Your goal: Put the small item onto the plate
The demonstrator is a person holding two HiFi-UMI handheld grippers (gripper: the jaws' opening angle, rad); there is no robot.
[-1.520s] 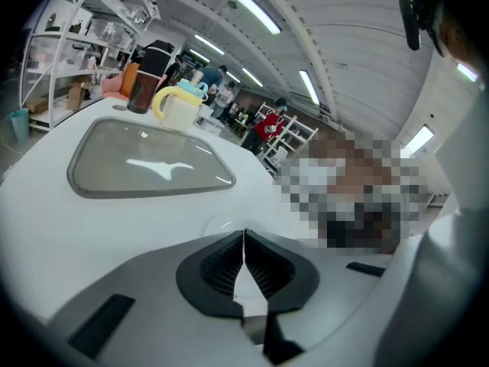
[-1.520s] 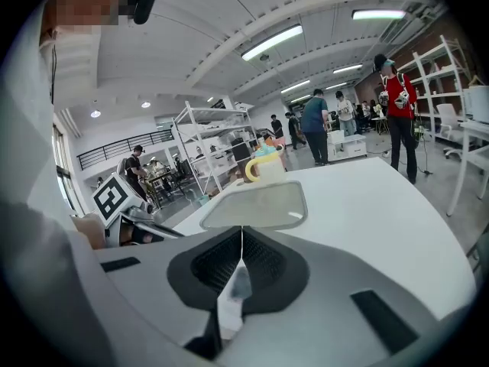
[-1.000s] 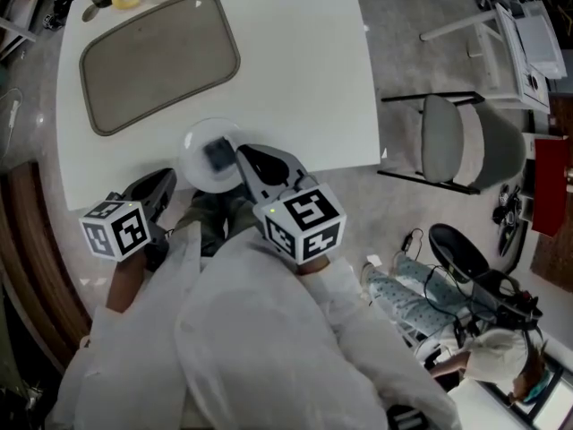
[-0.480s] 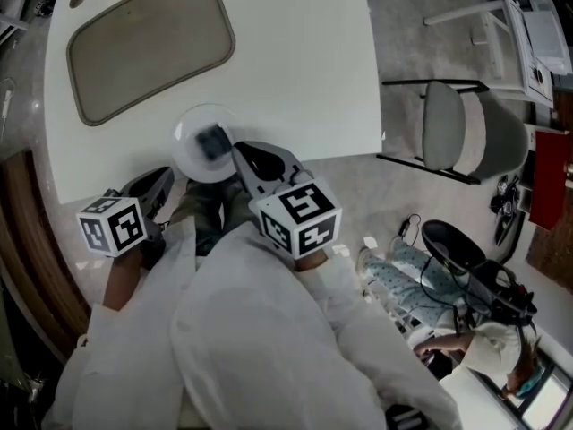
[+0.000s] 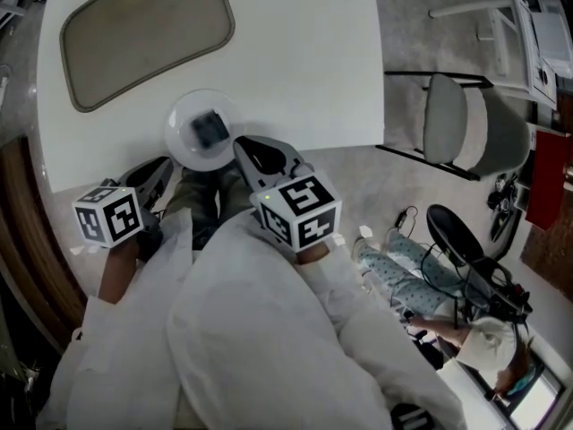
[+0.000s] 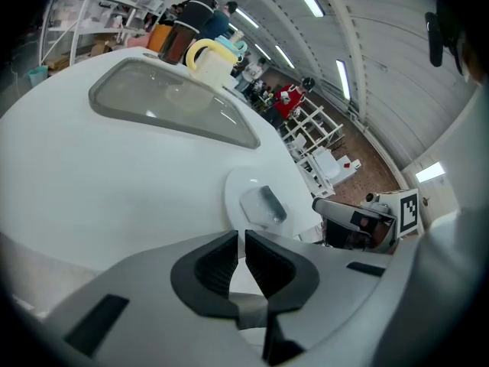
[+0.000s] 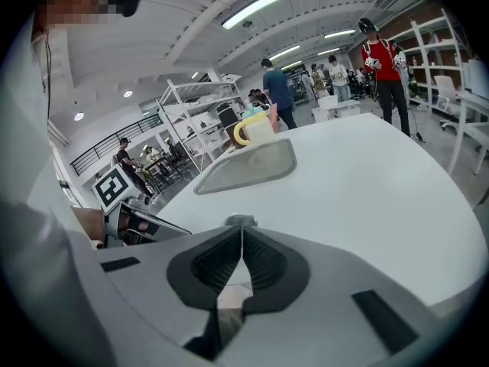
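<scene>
Item (image 5: 210,128) lies flat on the plate (image 5: 183,150), near the table's (image 5: 304,61) front edge. Right gripper (image 5: 244,147), my fingers pressed together on nothing, has drawn back a little from the plate's rim (it was closer a second ago). Left gripper (image 5: 162,170) hangs just beside the plate, likewise closed and empty. Placement looks done.

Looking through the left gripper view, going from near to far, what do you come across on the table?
Left hand-held gripper → plate with the small item on it → tray → white jug with a yellow handle.
</scene>
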